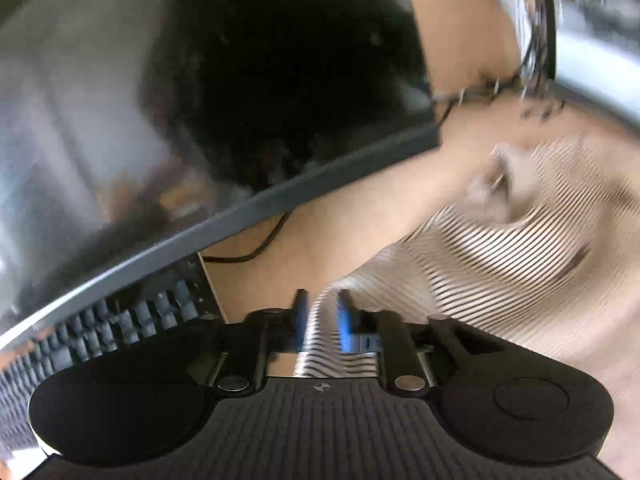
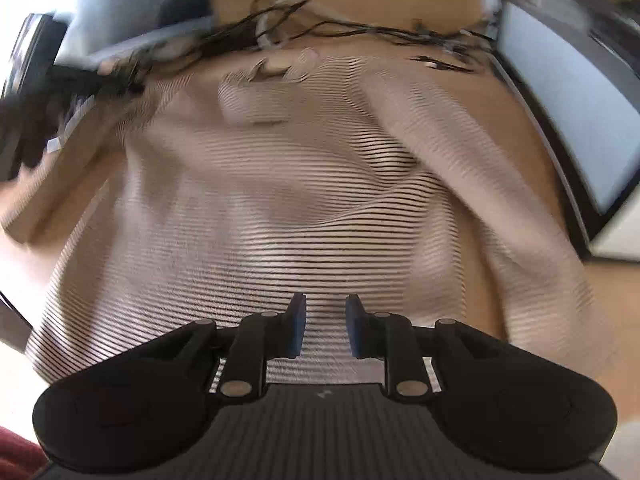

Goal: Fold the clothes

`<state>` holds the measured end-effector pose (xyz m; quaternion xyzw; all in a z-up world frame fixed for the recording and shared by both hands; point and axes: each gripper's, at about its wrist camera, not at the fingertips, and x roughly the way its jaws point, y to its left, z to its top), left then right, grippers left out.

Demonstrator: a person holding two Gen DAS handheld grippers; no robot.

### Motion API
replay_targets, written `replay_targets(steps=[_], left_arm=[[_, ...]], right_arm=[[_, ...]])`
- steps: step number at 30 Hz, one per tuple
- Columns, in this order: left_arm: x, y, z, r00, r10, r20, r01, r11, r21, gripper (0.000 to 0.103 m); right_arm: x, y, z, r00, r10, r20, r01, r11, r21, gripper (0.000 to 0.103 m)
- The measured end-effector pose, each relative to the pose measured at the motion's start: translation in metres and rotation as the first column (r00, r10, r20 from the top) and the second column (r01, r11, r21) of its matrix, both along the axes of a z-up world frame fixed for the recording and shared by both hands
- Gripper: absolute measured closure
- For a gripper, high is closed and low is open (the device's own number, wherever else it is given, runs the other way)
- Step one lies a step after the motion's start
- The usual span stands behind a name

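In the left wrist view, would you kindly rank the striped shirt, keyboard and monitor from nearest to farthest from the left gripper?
1. Striped shirt: between the left gripper's fingers, spreading right.
2. Keyboard: lower left.
3. Monitor: upper left, above the keyboard.

Both views look forward and steeply down along a gripper's fingers, close over the desk (image 1: 344,232). The left wrist view sits at the left edge of the striped shirt (image 1: 500,264), facing partly toward the monitor (image 1: 224,92) beside it. The right wrist view hangs directly above the shirt (image 2: 304,200). Both share the shirt and the cables (image 2: 360,30) beyond it.
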<state>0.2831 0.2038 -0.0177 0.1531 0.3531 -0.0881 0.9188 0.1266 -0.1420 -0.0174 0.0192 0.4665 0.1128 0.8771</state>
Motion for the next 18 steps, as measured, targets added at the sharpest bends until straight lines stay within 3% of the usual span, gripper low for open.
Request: replay_targets(steps=[1,4,7,10,13,15,16,17,18], left_arm=[[-0.007,0.001,0.008,1.0,0.004,-0.003,-0.005,0.998,-0.056,0.054],[-0.025,0.004,0.025,0.998,0.003,-0.071,-0.022,0.965,-0.263,0.054],[-0.042,-0.004,0.022,0.979,-0.045,-0.197,-0.052,0.886,-0.461,0.047],[-0.058,-0.02,0.011,0.959,-0.071,-0.275,-0.088,0.846,-0.526,0.038],[-0.072,-0.036,-0.001,0.942,-0.097,-0.322,-0.094,0.843,-0.529,0.029],[-0.082,-0.043,-0.008,0.929,-0.113,-0.354,-0.094,0.85,-0.519,0.029],[-0.087,-0.044,-0.01,0.926,-0.123,-0.358,-0.087,0.852,-0.517,0.026],[-0.092,-0.045,-0.012,0.923,-0.133,-0.362,-0.079,0.854,-0.515,0.023],[-0.097,-0.045,-0.013,0.92,-0.142,-0.365,-0.071,0.855,-0.513,0.019]], right_arm=[[-0.008,-0.017,0.011,0.999,-0.049,0.009,0.048,0.998,0.034,0.072],[-0.033,-0.08,0.031,0.964,-0.264,0.02,0.261,0.961,0.086,0.05],[-0.044,-0.125,0.022,0.91,-0.414,-0.01,0.414,0.909,0.052,0.05],[-0.039,-0.146,0.008,0.878,-0.477,-0.033,0.477,0.869,0.136,0.05],[-0.023,-0.149,-0.012,0.876,-0.48,-0.049,0.478,0.851,0.219,0.05],[-0.014,-0.145,-0.026,0.879,-0.474,-0.054,0.473,0.85,0.232,0.067],[-0.009,-0.142,-0.028,0.884,-0.466,-0.044,0.463,0.857,0.227,0.087],[-0.004,-0.137,-0.024,0.892,-0.452,-0.021,0.445,0.87,0.213,0.095],[0.001,-0.129,-0.01,0.902,-0.43,0.024,0.417,0.885,0.206,0.096]])
